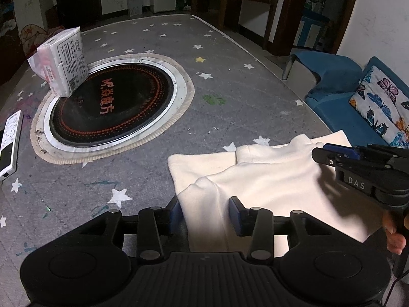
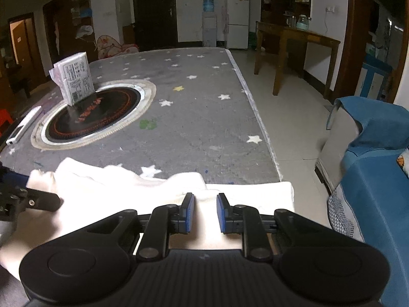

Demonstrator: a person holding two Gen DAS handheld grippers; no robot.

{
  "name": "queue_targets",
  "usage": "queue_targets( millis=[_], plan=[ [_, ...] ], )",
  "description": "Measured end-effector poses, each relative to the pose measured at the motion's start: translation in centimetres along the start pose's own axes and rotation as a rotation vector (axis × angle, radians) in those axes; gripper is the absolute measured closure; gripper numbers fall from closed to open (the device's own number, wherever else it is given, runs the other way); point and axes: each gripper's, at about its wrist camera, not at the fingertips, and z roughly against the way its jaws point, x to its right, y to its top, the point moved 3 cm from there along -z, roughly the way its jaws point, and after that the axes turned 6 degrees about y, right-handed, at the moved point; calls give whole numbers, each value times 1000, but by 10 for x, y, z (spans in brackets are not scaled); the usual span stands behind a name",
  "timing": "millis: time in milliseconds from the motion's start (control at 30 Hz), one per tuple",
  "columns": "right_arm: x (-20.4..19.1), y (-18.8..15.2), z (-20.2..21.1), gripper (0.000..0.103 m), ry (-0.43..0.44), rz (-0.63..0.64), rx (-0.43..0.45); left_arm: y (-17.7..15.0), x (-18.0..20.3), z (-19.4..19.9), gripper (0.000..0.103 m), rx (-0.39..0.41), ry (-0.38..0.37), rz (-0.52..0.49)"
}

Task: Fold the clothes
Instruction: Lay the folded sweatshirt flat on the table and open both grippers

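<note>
Both hand-held grippers, left (image 1: 205, 211) and right (image 2: 205, 213), sit released over the cream fleece garment (image 1: 255, 176). Farther left: white tissue pack (image 1: 65, 64), round black induction cooktop (image 1: 112, 105), white remote (image 1: 9, 145), grey star-print counter (image 1: 158, 58).

Both wrist cams low at near table (image 2: 194, 138) edge, close over cream garment (image 1: 268, 184), facing far wall. Left cam angled right, right cam straight. Shared: garment, round cooktop (image 1: 115, 105), tissue pack (image 2: 74, 79).
</note>
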Motion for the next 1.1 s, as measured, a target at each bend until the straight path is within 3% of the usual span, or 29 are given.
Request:
queue_targets(
  millis=[400,500,1100],
  plan=[
    [-16,1,5,80,23,36,-6,0,1,2,51,12,1,9],
    [-18,1,17,73,37,40,0,-1,2,4,48,15,1,8],
    [-26,-49,71,70,78,-31,-8,-45,29,31,37,49,-4,-41]
  ],
)
